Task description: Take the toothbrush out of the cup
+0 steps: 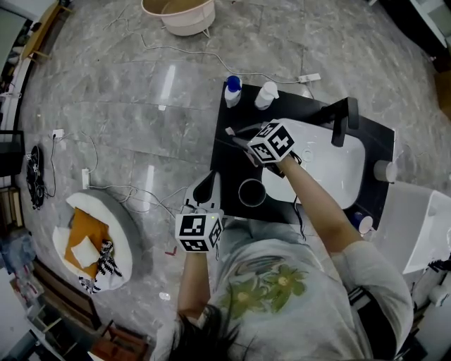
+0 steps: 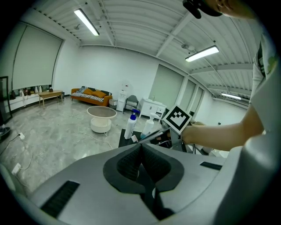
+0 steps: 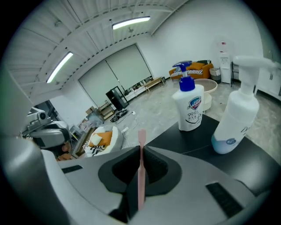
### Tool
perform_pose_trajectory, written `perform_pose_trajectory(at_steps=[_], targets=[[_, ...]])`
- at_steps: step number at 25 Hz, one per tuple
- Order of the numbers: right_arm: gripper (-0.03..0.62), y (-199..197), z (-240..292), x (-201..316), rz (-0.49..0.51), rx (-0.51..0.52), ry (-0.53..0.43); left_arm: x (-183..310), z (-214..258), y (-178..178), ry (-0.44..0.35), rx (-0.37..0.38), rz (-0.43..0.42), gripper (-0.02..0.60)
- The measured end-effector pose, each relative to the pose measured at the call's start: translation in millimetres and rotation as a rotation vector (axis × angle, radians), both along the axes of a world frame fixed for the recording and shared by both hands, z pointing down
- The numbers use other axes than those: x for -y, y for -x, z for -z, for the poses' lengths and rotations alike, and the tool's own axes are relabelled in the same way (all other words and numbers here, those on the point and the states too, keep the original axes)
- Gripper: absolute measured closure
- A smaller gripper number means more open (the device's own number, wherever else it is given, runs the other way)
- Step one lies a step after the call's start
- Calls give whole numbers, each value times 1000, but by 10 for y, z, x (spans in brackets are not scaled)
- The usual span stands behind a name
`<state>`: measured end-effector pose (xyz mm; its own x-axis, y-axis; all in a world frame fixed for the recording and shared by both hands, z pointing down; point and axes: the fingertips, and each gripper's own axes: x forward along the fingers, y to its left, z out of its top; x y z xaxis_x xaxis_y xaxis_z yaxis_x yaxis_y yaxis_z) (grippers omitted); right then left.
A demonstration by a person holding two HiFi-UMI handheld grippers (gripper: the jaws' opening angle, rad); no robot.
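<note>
A slim pink toothbrush [image 3: 141, 176] is clamped between the jaws of my right gripper [image 3: 141, 151] and sticks out past them. In the head view the right gripper [image 1: 244, 143] hovers over the black counter [image 1: 227, 166], above and behind the dark round cup [image 1: 251, 192], with the toothbrush [image 1: 233, 132] pointing left toward the bottles. The cup looks empty. My left gripper [image 1: 208, 185] sits at the counter's left edge beside the cup, jaws together with nothing between them. The left gripper view shows its shut jaws, plus the right gripper [image 2: 163, 130] and toothbrush [image 2: 150, 136] ahead.
A blue-capped soap bottle [image 1: 232, 91] and a white pump bottle [image 1: 266, 95] stand at the counter's far edge. A white sink [image 1: 331, 169] with a black faucet [image 1: 342, 120] lies to the right. On the floor are a basin [image 1: 179, 15], a pet bed [image 1: 95, 240] and cables [image 1: 134, 194].
</note>
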<state>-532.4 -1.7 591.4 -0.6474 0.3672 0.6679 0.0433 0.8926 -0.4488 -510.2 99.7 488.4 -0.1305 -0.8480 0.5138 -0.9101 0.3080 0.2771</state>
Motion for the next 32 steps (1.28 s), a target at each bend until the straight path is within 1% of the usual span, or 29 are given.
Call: perform_pose_trajectory(at_steps=[3, 7, 11, 15, 24, 28, 32], targets=[[539, 78, -152, 35, -29, -6, 18, 15, -72, 69, 11, -5, 3, 563], [539, 170, -399, 88, -38, -29, 21, 79, -162, 143, 19, -4, 3, 563], [539, 213, -588, 121, -62, -56, 46, 125, -217, 152, 16, -12, 5, 563], [539, 205, -722, 134, -79, -79, 50, 145, -283, 131, 18, -22, 7, 563], [539, 208, -797, 124, -79, -91, -6, 119, -343, 126, 29, -26, 9, 563], [537, 197, -821, 126, -77, -111, -6, 117, -348, 107, 27, -28, 8, 563], [537, 194, -801, 122, -71, -111, -4, 112, -343, 78, 22, -29, 5, 563]])
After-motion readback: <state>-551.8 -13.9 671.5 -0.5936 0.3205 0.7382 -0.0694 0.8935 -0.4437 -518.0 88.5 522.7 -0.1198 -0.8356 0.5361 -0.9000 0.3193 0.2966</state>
